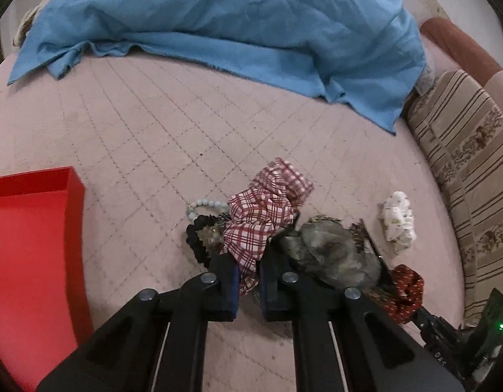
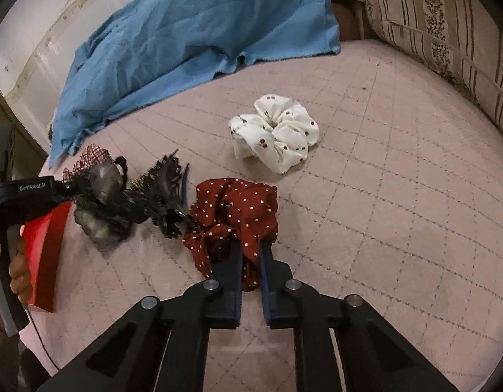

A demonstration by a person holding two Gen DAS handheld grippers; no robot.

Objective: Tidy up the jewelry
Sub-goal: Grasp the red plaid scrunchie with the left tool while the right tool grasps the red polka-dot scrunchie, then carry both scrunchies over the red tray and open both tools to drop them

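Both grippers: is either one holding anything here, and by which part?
Left gripper pinches the red plaid scrunchie by its near fabric edge. Right gripper pinches the dark red dotted scrunchie by its near fold.

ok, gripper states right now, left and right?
Left gripper: closed on the red-and-white plaid fabric scrunchie.
Right gripper: closed on the dark red polka-dot fabric scrunchie.

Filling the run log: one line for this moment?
left gripper: shut on plaid scrunchie | right gripper: shut on red dotted scrunchie
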